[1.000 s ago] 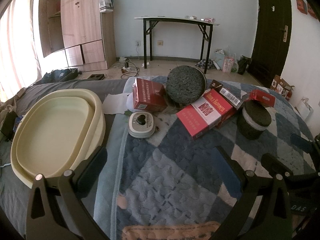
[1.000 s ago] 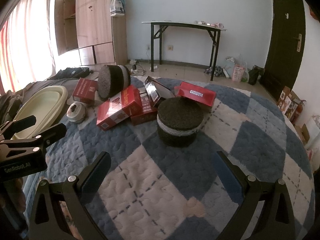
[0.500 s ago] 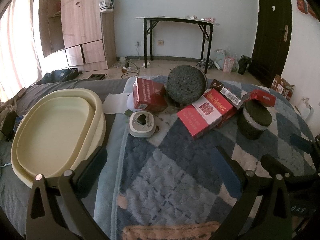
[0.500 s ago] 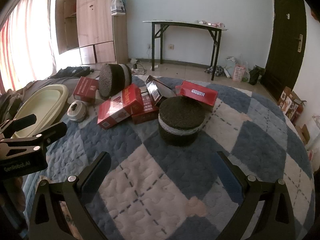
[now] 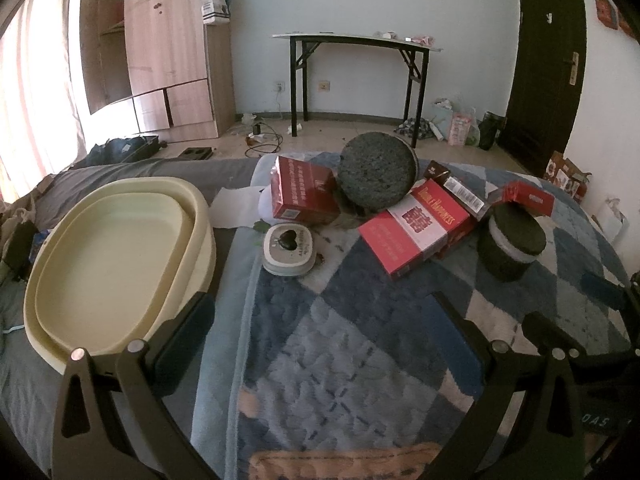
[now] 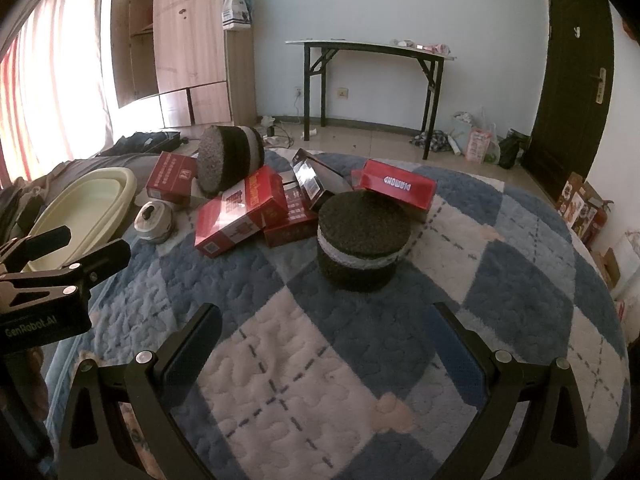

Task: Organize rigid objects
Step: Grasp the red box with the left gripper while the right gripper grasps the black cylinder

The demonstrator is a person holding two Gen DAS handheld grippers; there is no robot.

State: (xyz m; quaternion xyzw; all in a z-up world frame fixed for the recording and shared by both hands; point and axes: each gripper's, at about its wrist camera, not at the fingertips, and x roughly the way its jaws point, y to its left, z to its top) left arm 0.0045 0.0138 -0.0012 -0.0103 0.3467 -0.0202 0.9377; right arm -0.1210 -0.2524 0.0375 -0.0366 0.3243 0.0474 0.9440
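Observation:
A pile of rigid objects lies on a blue and white checked rug (image 5: 340,344): several red boxes, one marked Double Happiness (image 5: 416,228) (image 6: 240,212), a Diamond box (image 6: 400,186), a dark round block on its side (image 5: 376,172) (image 6: 228,160), an upright dark round block (image 5: 512,240) (image 6: 362,240), and a small white round tin (image 5: 289,244) (image 6: 154,220). A cream oval tub (image 5: 116,264) (image 6: 84,208) sits to the left. My left gripper (image 5: 324,332) is open and empty, short of the tin. My right gripper (image 6: 328,340) is open and empty, short of the upright block.
A black-legged table (image 5: 356,40) stands at the far wall, a wooden wardrobe (image 5: 168,52) at the back left, a dark door (image 5: 544,60) at the right. Bags and clutter lie on the floor. The left gripper shows in the right wrist view (image 6: 60,252).
Both grippers have crept slightly forward toward the pile. The objects have not moved and both grippers stay open.

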